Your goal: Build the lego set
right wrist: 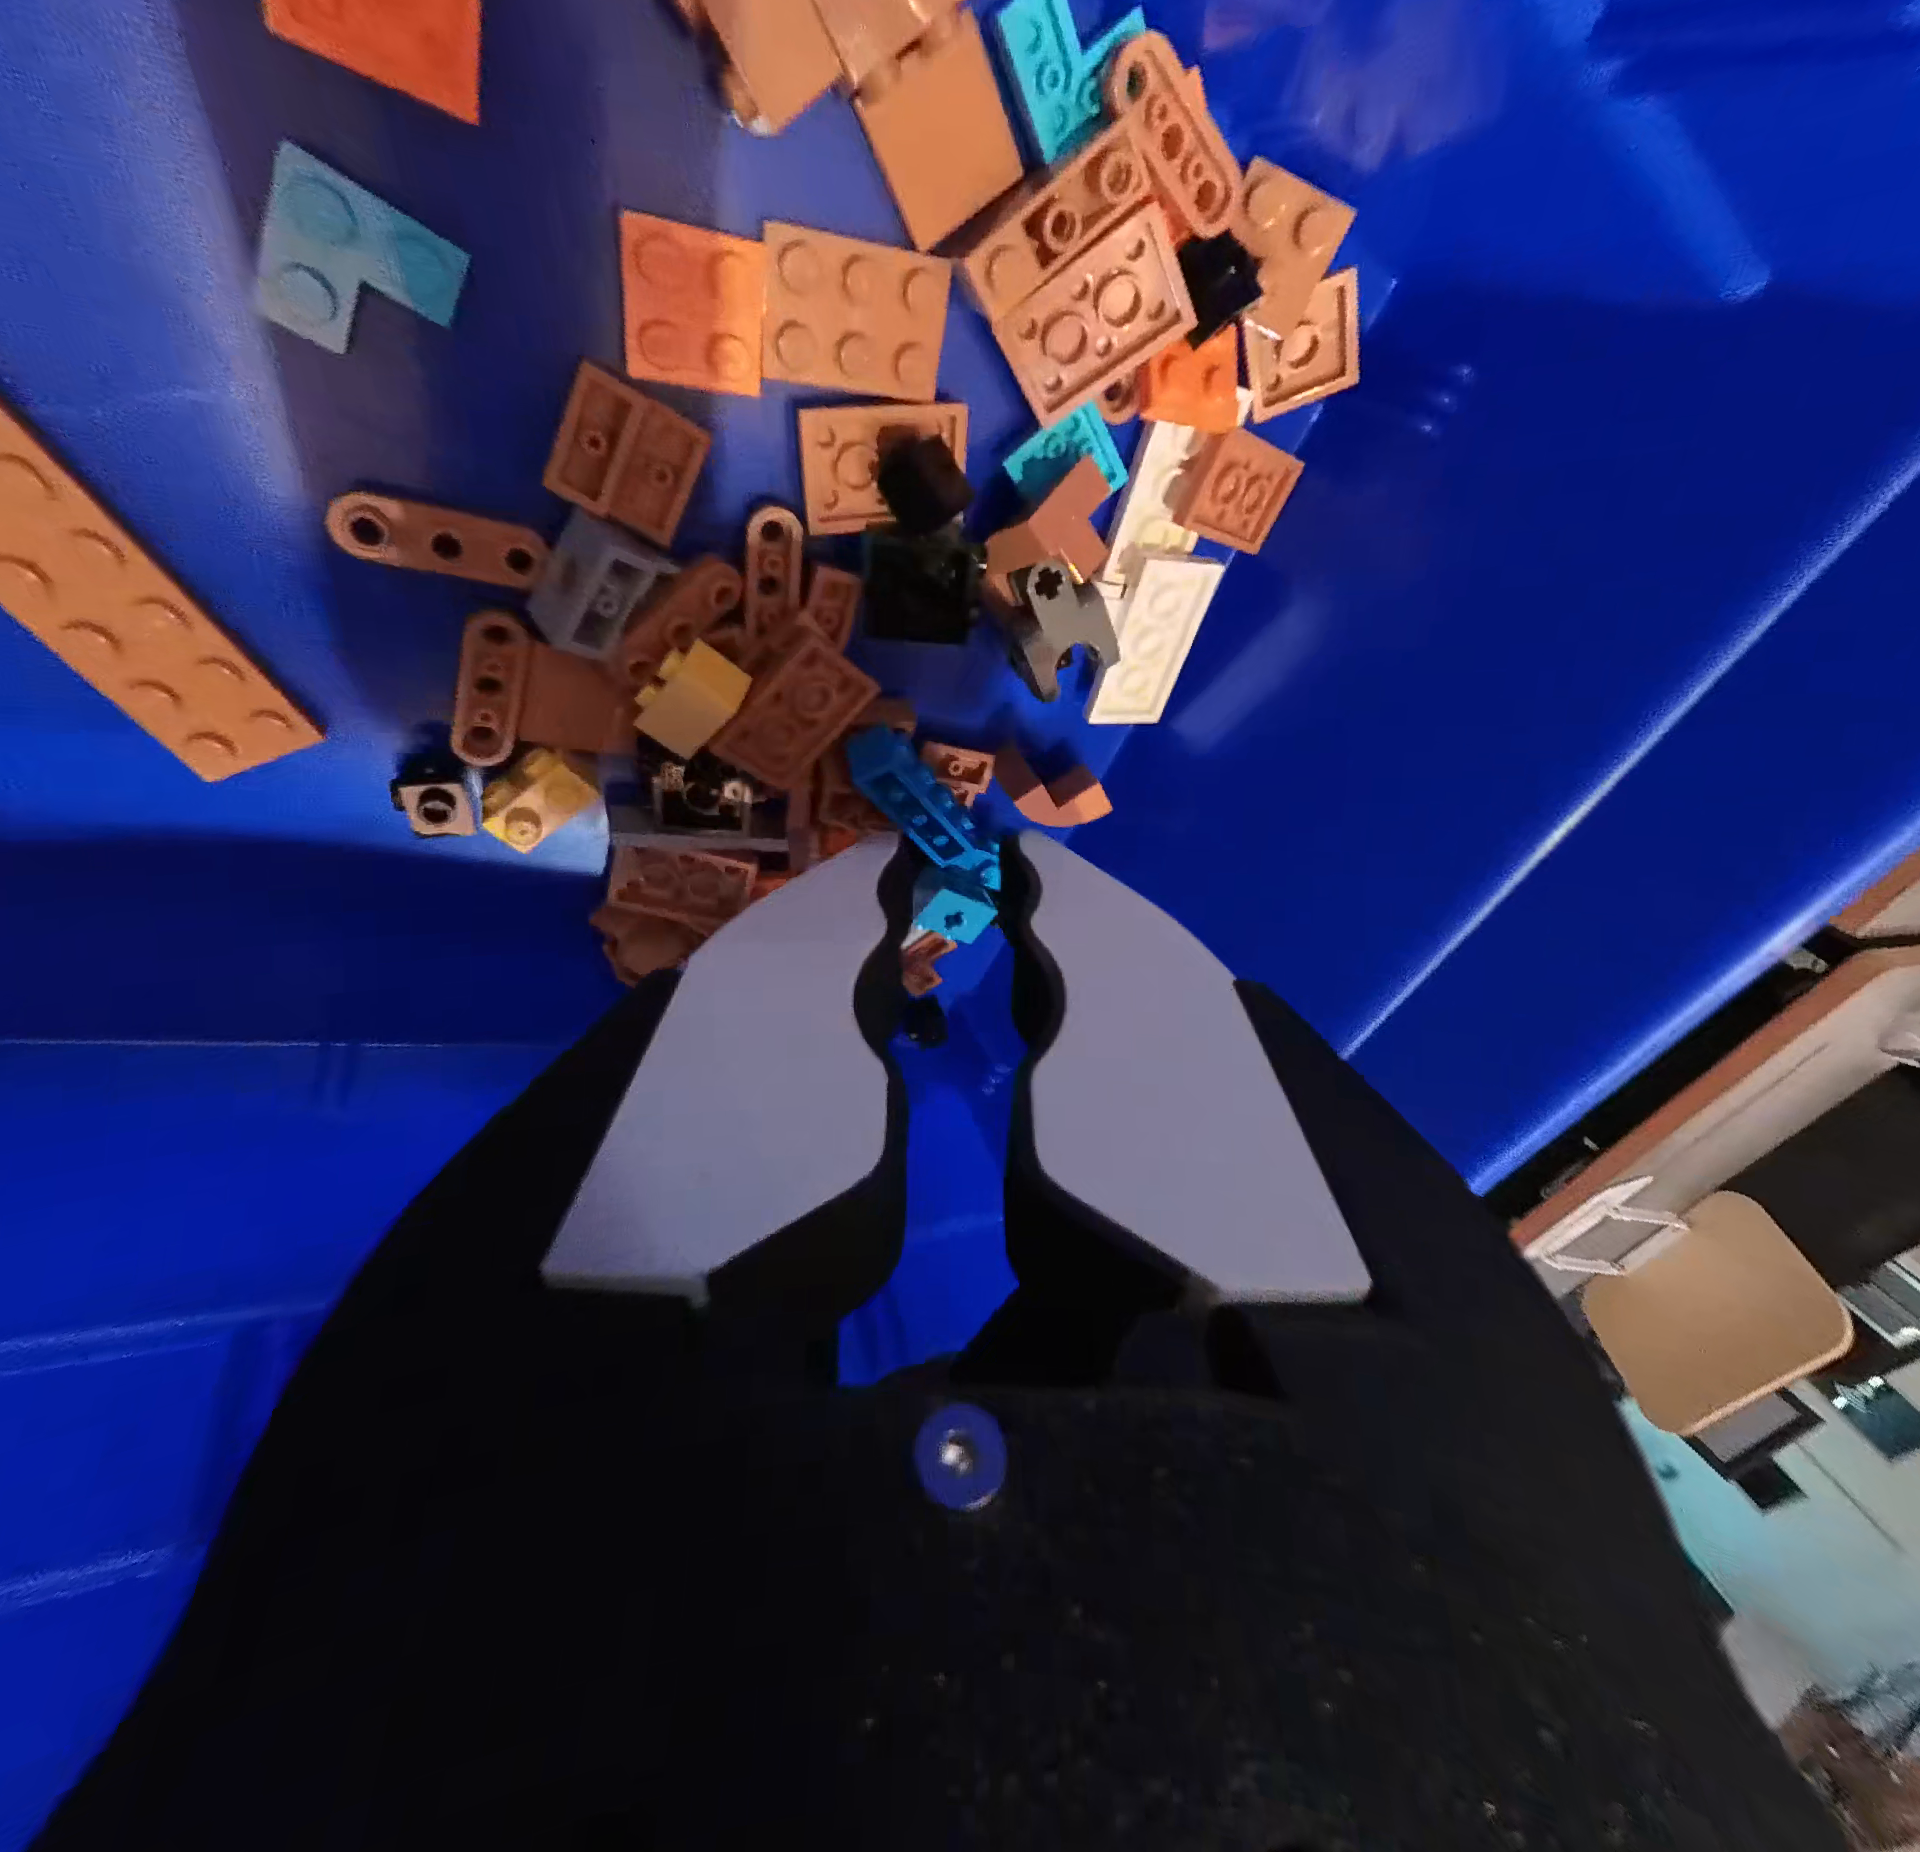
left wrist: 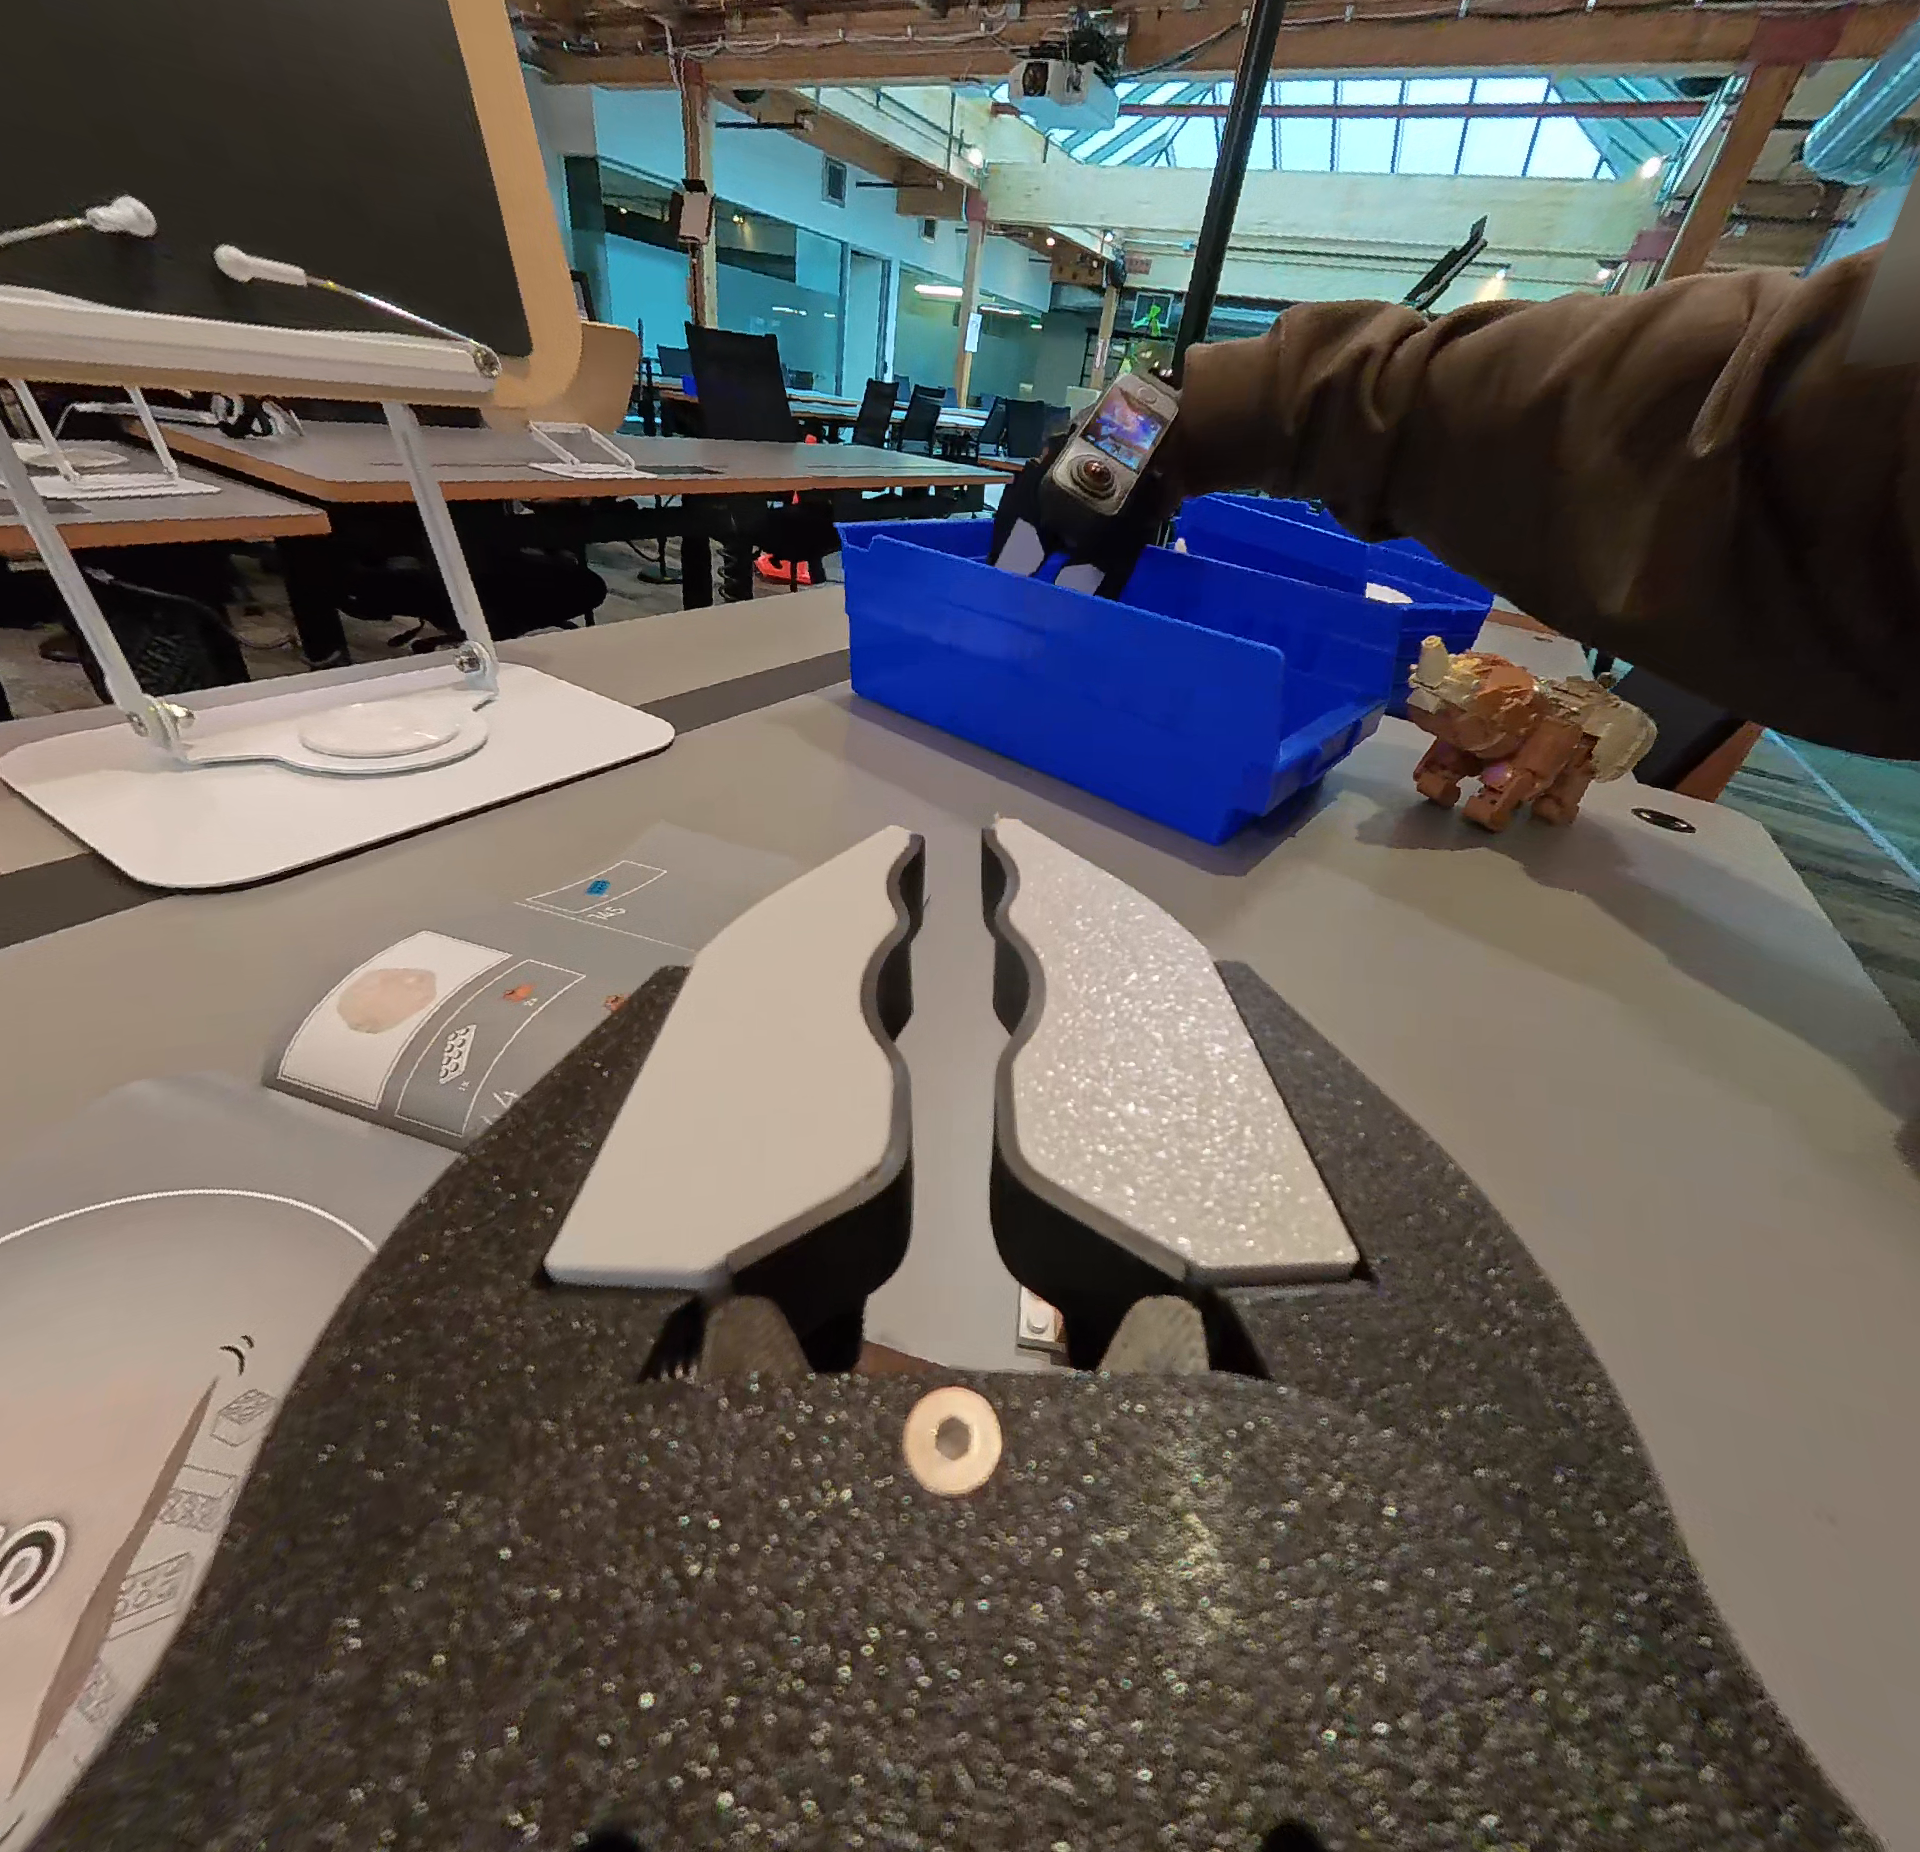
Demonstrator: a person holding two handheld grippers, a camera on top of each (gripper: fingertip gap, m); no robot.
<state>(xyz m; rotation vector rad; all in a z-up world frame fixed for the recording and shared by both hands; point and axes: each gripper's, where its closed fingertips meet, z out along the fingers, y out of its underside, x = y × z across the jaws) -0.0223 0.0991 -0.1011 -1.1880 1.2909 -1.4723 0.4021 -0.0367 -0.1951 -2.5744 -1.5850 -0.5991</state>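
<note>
R gripper jaws pinching blue brick in bin; L gripper jaws narrowly spread.

The only print sits on the instruction booklet, lying open on the grey surface — small step numbers and part counts beside the brick diagrams, too small and skewed to read. A curled white mark shows at the booklet's near corner — not legible either. The bricks carry no writing.
</note>
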